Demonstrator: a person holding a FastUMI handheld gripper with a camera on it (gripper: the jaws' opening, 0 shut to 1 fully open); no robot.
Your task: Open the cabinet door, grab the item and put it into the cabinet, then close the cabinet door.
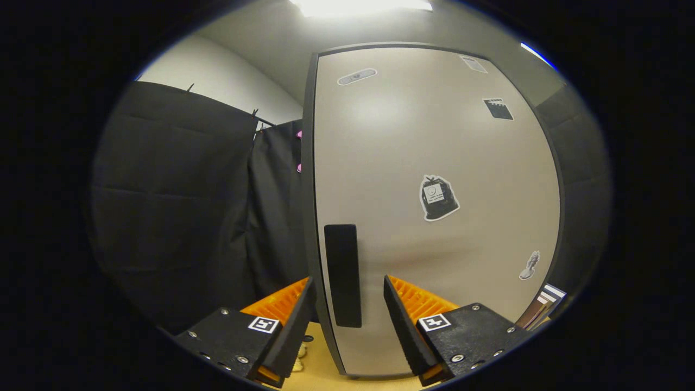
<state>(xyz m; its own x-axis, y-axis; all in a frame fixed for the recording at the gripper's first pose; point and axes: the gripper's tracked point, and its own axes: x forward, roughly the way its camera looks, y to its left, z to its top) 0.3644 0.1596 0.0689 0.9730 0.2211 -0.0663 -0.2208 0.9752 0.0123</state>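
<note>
Pale beige laminate with a dark grey frame makes up the cabinet door (434,179), which stands upright on a light wood-coloured desk (326,374) and is the landmark for the rest. To the left of the door hangs the booth's black cloth wall (179,206), pegged along its top edge, with a white room wall and a grey ceiling above it and a bright ceiling light (361,5) straight over the door. On the door face, a black rectangular handle (343,275) runs vertically near its left edge; at the door's centre is a sticker of a tied black bag (438,198) whose small label is too fine to read. Near the door's top sit a pale oval sticker (357,76), a faint pale sticker and a small black one (498,109), none legible, and low on the right a small pale figure sticker (530,266). By the door's lower right corner some striped, flat things (545,305) lean, too cut off to identify. The hand-held gripper (347,290) is spread wide, its fingers (400,320) straddling the handle and the door's left edge without touching them. At the door's foot on the left, a small pale object lies on the desk, partly hidden.
</note>
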